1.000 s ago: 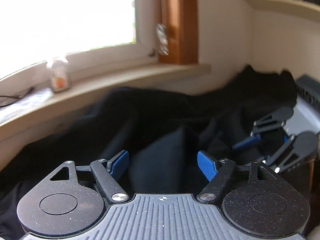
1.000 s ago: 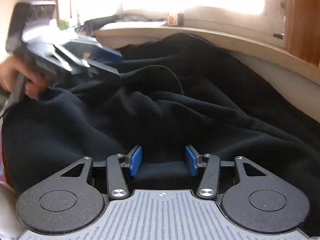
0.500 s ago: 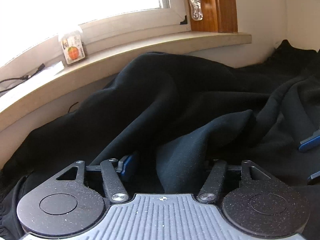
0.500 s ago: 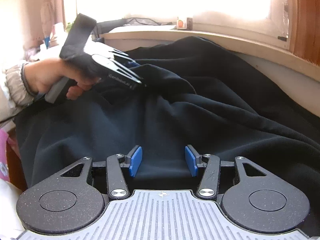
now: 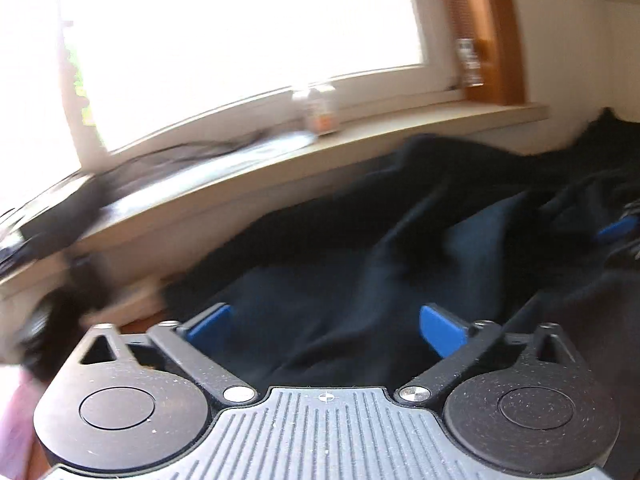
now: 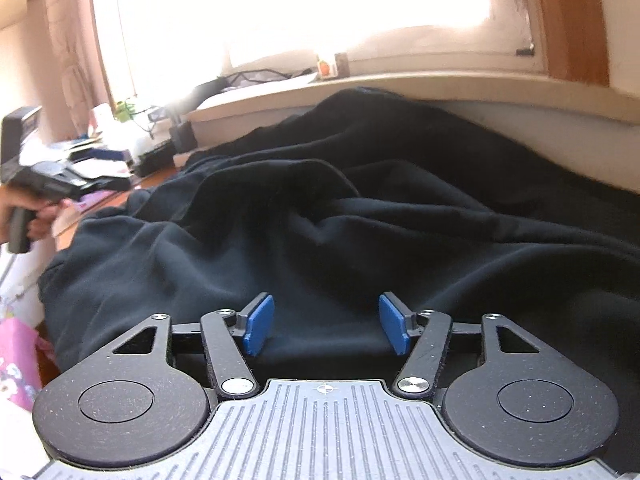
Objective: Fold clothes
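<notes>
Under the bright window (image 6: 304, 12), a big dark cloth (image 6: 360, 220) lies in a soft, wrinkly heap. It covers most of the worktop (image 6: 100, 200) and reaches up to the pale wall just below the window sill (image 6: 440, 84). One thick fold bumps up near the middle of the heap.

The right claw (image 6: 326, 330) sits low at the near edge of the cloth. Its two blue pads (image 6: 258, 326) are spread apart, and a flat bit of cloth lies between them. The pads do not squeeze it.

The left claw (image 5: 326, 330) is spread even wider. Its blue pads (image 5: 442, 330) are above the dark cloth and pinch nothing. The picture from this side is smeared and blurry. Far to its right, a small blue bit of the other claw peeks out over the folds.

From the right side, a hand (image 6: 24, 216) can be seen far off to the left, gripping the handle of the left claw past the edge of the cloth.

A tiny bottle (image 5: 320, 110) with an orange label stands on the sill. Papers and small things (image 6: 92, 156) lie in a messy pile at the far left end of the worktop. Something pink (image 6: 18, 360) sits low at the left edge.
</notes>
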A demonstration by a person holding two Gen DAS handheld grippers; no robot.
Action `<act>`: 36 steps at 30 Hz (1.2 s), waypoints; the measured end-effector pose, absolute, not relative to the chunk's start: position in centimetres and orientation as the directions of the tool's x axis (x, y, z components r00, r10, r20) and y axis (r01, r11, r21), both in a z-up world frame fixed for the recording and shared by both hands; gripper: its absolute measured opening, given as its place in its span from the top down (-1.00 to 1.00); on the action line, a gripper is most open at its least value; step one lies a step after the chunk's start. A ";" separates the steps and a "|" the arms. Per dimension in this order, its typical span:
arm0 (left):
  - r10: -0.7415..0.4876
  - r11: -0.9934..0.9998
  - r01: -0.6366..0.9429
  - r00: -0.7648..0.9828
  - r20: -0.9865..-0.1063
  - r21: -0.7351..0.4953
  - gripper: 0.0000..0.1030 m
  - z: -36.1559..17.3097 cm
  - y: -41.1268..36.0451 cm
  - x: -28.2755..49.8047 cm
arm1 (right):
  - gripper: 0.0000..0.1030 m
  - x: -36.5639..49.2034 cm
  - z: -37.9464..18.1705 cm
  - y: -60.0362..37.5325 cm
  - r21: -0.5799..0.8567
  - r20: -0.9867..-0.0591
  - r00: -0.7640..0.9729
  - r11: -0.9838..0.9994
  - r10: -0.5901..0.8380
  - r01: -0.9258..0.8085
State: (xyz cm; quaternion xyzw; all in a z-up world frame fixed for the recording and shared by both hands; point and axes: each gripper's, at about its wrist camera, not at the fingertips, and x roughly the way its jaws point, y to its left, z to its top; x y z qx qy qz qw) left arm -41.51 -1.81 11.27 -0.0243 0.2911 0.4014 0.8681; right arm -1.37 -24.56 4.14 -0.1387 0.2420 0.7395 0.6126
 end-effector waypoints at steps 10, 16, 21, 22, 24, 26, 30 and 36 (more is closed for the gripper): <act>0.700 0.635 -0.751 0.463 -0.544 0.180 -0.98 9.2 -4.0 -47.4 | -0.08 -9.0 6.5 -26.1 0.017 -0.476 -0.195 -0.213 0.857 -0.977; 0.695 0.641 -0.732 0.427 -0.579 0.231 -0.94 7.8 -3.1 -44.8 | -0.08 -16.1 7.7 -26.3 -0.042 -0.498 -0.336 -0.409 0.800 -0.911; 0.678 0.640 -0.741 0.422 -0.602 0.202 -0.93 6.2 -2.5 -44.8 | -0.08 -20.3 7.9 -26.4 -0.065 -0.541 -0.425 -0.540 0.725 -0.839; 0.677 0.640 -0.743 0.424 -0.602 0.196 -0.93 6.1 -2.5 -44.9 | -0.08 -21.1 7.7 -26.4 -0.085 -0.558 -0.424 -0.557 0.713 -0.826; 0.680 0.637 -0.745 0.423 -0.599 0.196 -0.93 6.1 -2.5 -45.0 | -0.08 -22.3 7.4 -26.5 -0.118 -0.580 -0.414 -0.576 0.701 -0.809; 0.691 0.632 -0.744 0.415 -0.591 0.216 -0.93 6.3 -2.9 -45.0 | -0.08 -22.9 7.0 -26.6 -0.145 -0.590 -0.408 -0.588 0.697 -0.795; 0.711 0.627 -0.737 0.409 -0.573 0.252 -0.93 6.7 -3.9 -45.1 | -0.09 -24.0 6.3 -26.8 -0.196 -0.607 -0.395 -0.612 0.689 -0.766; 0.727 0.634 -0.714 0.420 -0.543 0.297 -0.93 7.7 -6.2 -45.6 | 0.34 -24.2 5.9 -26.2 -0.248 -0.624 -0.388 -0.643 0.678 -0.724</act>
